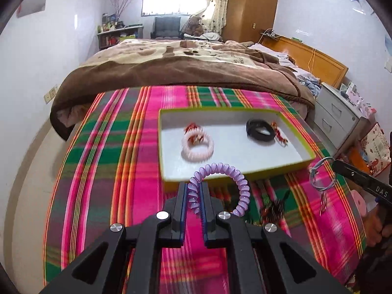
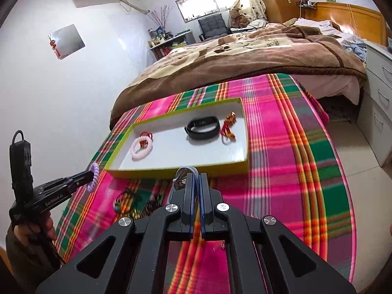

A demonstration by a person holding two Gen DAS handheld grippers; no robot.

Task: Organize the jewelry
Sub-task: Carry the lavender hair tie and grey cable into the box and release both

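Observation:
My left gripper point(image 1: 194, 186) is shut on a purple coil bracelet point(image 1: 227, 169) and holds it above the cloth just short of the white tray point(image 1: 171, 171); it also shows in the right wrist view point(image 2: 93, 174). My right gripper point(image 2: 197, 177) is shut on a thin blue-grey string bracelet point(image 2: 186, 170), held near the tray's front edge point(image 2: 220, 165); the bracelet shows in the left wrist view point(image 1: 321, 174). In the tray lie a pink coil bracelet point(image 1: 198, 147), a black band point(image 1: 259, 131) and a red-gold braided bracelet point(image 1: 279, 133).
The tray sits on a pink and green plaid cloth point(image 1: 122, 171). More dark beaded jewelry point(image 1: 272, 208) lies on the cloth in front of the tray. A bed with a brown blanket point(image 1: 183, 68) is behind. Grey drawers point(image 1: 338, 115) stand at the right.

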